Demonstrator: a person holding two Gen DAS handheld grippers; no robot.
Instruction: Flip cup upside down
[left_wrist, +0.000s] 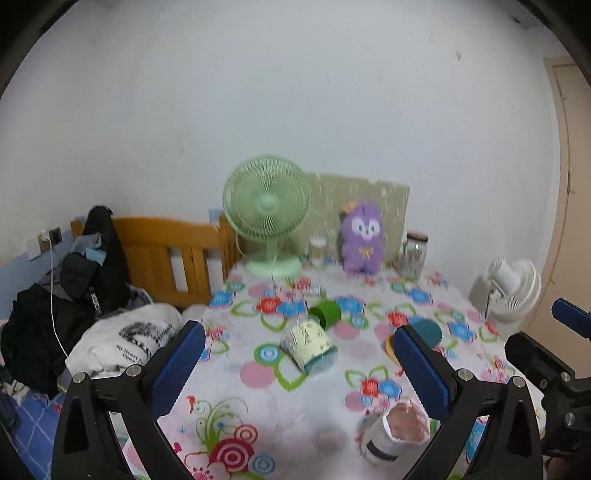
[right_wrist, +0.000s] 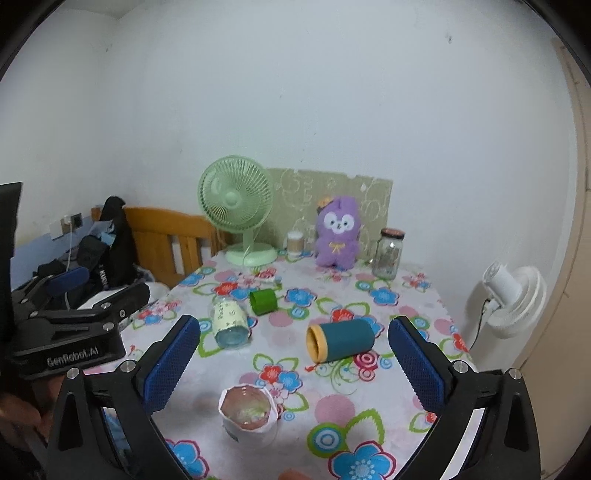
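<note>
While both hand-held grippers (left_wrist: 299, 363) (right_wrist: 293, 354) gape empty, only the right view shows the whole teal cup (right_wrist: 341, 339).

Black angular frames on the left gripper (left_wrist: 299, 363) and right gripper (right_wrist: 293, 360), blue knurled pads (right_wrist: 171, 363), silver screws along the arms, "GenRobot.AI" lettered in grey on one body.

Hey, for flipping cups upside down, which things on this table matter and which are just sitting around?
For the job:
white cup, upright, mouth up
teal cup, on its side
pale cup, on its side
green cup, on its side
left gripper and right gripper, both open

Just lying about:
green fan
purple plush
glass jar
white fan
</note>
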